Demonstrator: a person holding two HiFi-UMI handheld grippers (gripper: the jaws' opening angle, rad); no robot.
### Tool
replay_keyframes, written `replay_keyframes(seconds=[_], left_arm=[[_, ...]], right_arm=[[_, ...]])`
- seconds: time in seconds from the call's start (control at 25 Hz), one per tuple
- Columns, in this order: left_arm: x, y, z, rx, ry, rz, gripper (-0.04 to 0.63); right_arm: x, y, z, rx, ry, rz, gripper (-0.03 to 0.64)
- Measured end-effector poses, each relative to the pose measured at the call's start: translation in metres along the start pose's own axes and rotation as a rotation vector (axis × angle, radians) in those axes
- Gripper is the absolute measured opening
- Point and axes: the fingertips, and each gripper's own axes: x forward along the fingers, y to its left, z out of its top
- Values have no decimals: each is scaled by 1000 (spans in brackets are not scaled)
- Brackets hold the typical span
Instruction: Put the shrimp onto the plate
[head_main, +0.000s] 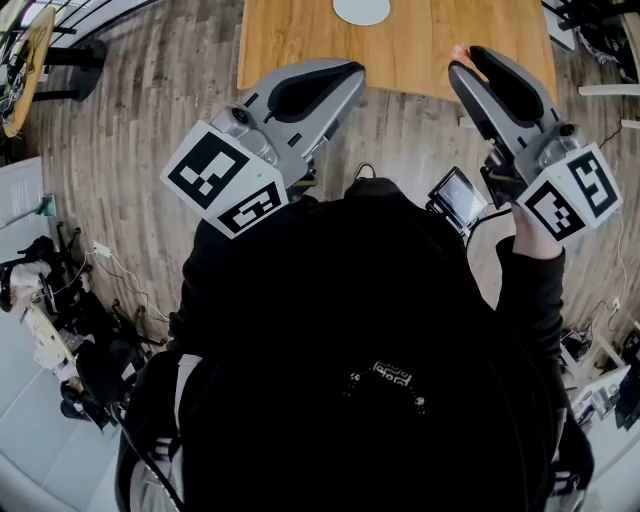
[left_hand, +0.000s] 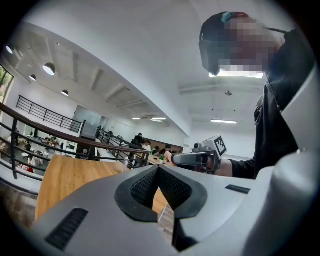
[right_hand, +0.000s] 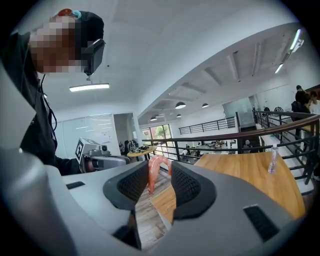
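A curved pink shrimp (right_hand: 154, 172) stands upright between the pads of my right gripper (right_hand: 159, 169), which is shut on it. In the head view the shrimp (head_main: 459, 50) shows as a small pink tip at the end of the right gripper (head_main: 466, 60), held over the near right part of the wooden table (head_main: 420, 50). The white plate (head_main: 361, 10) lies at the table's far edge, half cut off by the frame. My left gripper (head_main: 348, 72) is held up at the table's near left edge. Its jaws (left_hand: 159, 168) meet at the tips with nothing between them.
The person's dark torso fills the lower half of the head view. Plank floor surrounds the table. A phone-like screen (head_main: 458, 197) sits under the right gripper. A clear bottle (right_hand: 272, 159) stands at the table's far end by a black railing (right_hand: 240, 137).
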Motion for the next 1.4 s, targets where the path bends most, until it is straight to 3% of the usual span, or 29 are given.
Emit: replay_keyframes(seconds=[0.16,0.56,1.04,1.4], left_arm=[[18,3,0,21,26,-12,6],[27,22,-16,-54,65,13,5],[34,101,34,-5,14,-51,5],[46,160,46,13,38,-109,5]], right_arm=[[-2,-24,-7,37,-2,-8,153],[8,-50,-9,55,42,-2,153],[69,-66,47,-5,14,-72,153],[126,-79,65,-18,16,-114,153]])
